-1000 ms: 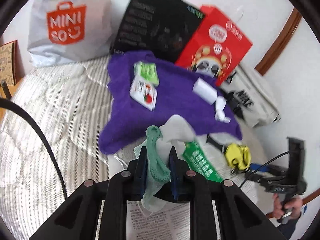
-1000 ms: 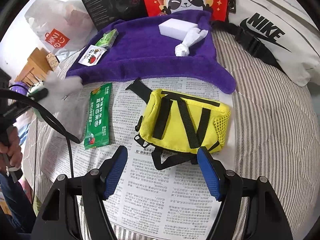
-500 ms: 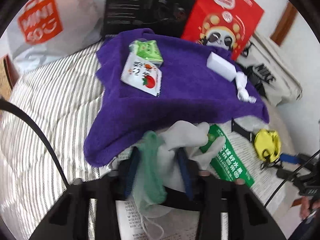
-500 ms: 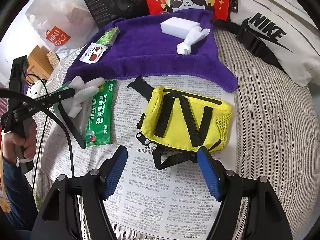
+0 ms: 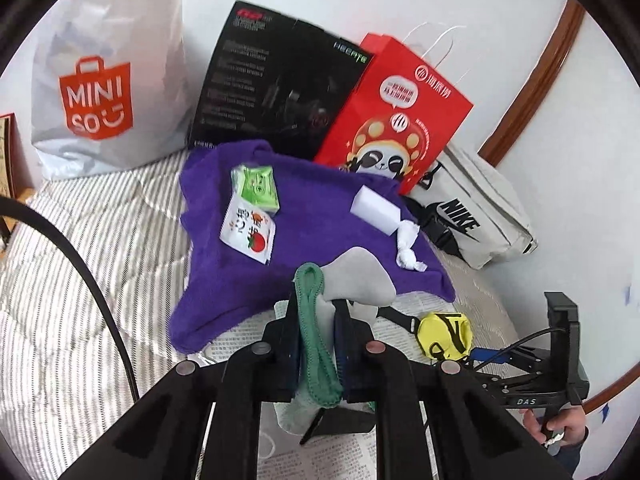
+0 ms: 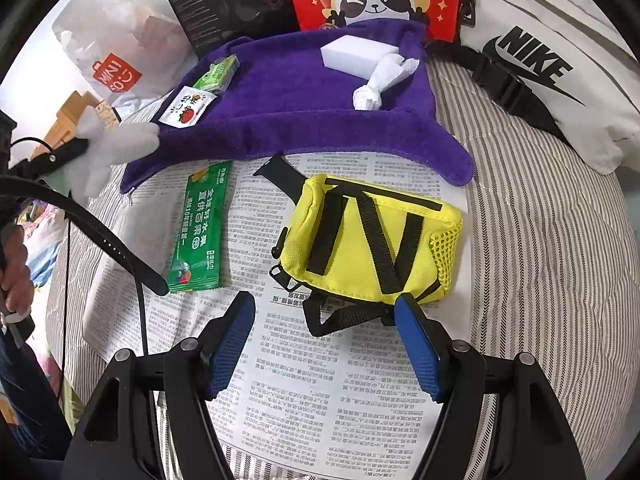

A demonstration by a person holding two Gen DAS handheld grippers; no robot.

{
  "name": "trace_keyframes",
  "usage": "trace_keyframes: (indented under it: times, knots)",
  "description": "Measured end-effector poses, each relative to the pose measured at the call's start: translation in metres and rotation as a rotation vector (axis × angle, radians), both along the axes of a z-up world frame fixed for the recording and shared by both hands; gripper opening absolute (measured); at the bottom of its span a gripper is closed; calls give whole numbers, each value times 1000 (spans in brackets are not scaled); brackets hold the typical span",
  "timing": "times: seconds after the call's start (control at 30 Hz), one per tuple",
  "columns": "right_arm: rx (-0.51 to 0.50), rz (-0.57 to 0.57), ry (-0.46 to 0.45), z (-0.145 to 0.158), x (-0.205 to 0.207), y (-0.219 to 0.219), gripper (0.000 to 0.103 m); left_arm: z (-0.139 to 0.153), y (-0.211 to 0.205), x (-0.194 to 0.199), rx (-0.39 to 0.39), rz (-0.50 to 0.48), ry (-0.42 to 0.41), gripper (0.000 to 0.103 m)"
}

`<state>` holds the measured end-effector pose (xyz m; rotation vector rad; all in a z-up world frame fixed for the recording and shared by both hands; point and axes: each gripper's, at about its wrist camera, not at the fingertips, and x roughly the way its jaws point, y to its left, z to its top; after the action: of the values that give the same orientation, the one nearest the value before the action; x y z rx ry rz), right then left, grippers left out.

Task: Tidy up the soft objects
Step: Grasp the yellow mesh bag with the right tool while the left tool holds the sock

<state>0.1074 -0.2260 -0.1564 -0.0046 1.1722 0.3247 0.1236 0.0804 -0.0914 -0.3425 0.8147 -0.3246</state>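
Note:
My left gripper [image 5: 318, 316] is shut on a grey glove with a green cuff [image 5: 352, 278] and holds it in the air at the near edge of the purple towel [image 5: 320, 208]. The glove also shows at the left of the right wrist view [image 6: 116, 146], beside the towel's corner [image 6: 288, 92]. On the towel lie two small packets [image 5: 248, 230], a white sponge block [image 5: 376, 210] and a twisted white tissue [image 5: 408, 246]. My right gripper [image 6: 326, 336] is open and empty over the newspaper [image 6: 320, 400], just in front of a yellow pouch [image 6: 372, 236].
A green sachet [image 6: 200, 232] lies on the newspaper left of the pouch. At the back stand a Miniso bag [image 5: 96, 80], a black box [image 5: 272, 84] and a red panda bag [image 5: 396, 120]. A white Nike bag [image 6: 540, 68] lies at the right on the striped bedding [image 6: 560, 280].
My left gripper dipped toward the newspaper with the glove, then rose again and now holds it higher, at the towel's near edge. The right gripper has stayed over the newspaper.

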Motion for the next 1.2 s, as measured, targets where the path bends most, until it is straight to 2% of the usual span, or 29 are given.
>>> trace_keyframes:
  times: [0.27,0.4,0.63,0.83,0.93,1.17,1.2]
  knots:
    - [24,-28,9,-3,5,-7,72,5,11,-4,84,70,-9,14]
    - [33,-64,3,-6,16,-7,78,0,16,-6,78,70,6,14]
    - [29,-119,-18,-2,26,-1,79,-7,9,-8,86,45,24,14]
    - [-100,-120,-49,-11,44,14,82,-16,-2,-7,89,16,41,14]
    - [-112,-131,-83,-10,44,15,82,-19,-5,-7,98,10,51,14]
    - [-96,-23,-135,0,29,30,66,-28,-3,-5,84,15,74,14]
    - [-82,-9,-129,-2,31,33,55,-29,-3,-4,83,15,76,14]
